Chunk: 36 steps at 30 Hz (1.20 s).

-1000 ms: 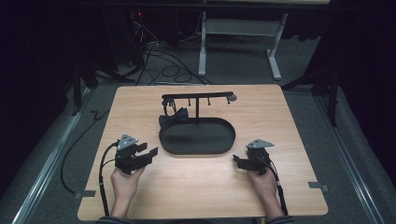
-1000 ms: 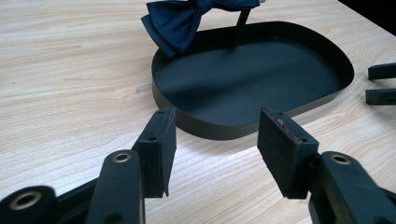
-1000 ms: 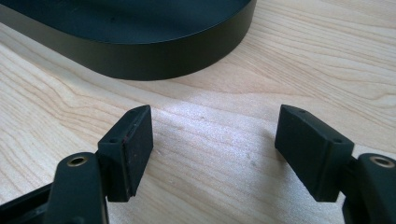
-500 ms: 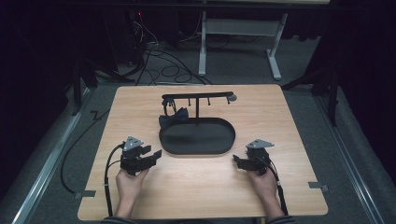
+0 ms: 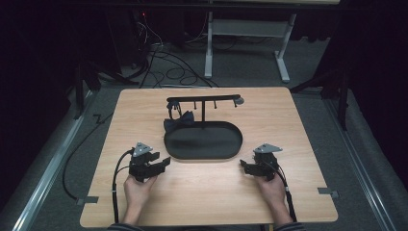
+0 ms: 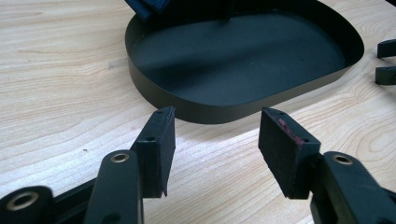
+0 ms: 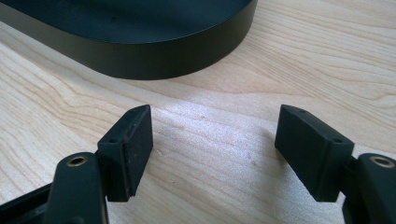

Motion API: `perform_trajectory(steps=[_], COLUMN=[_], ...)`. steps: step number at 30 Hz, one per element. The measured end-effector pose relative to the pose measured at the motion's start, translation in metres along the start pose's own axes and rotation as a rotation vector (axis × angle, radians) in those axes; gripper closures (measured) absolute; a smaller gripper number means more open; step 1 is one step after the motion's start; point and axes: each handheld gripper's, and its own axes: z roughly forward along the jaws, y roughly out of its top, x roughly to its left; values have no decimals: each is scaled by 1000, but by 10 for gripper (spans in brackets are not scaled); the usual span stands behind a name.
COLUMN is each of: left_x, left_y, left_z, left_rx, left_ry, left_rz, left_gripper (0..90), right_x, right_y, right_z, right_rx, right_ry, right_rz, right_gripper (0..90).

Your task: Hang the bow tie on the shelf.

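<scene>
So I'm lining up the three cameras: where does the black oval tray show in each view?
High view: the black oval tray sits mid-table, between the two grippers.
Left gripper view: it spans the upper middle, rim just beyond the open jaws.
Right gripper view: its outer wall curves across the top left.
Shared landmark: the light wooden table around the tray.

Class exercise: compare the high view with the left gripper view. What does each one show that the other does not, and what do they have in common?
High view alone: the hanger bar on its post, the dark bow tie below its left end, both hands, and the floor cables.

Left gripper view alone: the left gripper from close up, its jaws apart with nothing between them, and a reddish mark on one pad.

Shared: the wooden table and the black oval tray, its floor bare.
</scene>
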Motion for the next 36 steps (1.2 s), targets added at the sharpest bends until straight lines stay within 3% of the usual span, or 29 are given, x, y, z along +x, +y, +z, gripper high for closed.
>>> perform_trajectory(steps=[5, 15, 36], left_x=[0, -8, -10], left_y=[-2, -5, -17], left_z=[5, 18, 37], left_rx=[3, 33, 64], left_ry=[-3, 24, 61], left_rz=[-6, 43, 63], left_gripper=[464, 452, 441], right_x=[0, 0, 1], right_y=[0, 0, 0], right_z=[0, 0, 0], right_rx=[-1, -2, 0], right_ry=[-1, -1, -1], right_rz=[-2, -4, -1], right_gripper=[292, 292, 292])
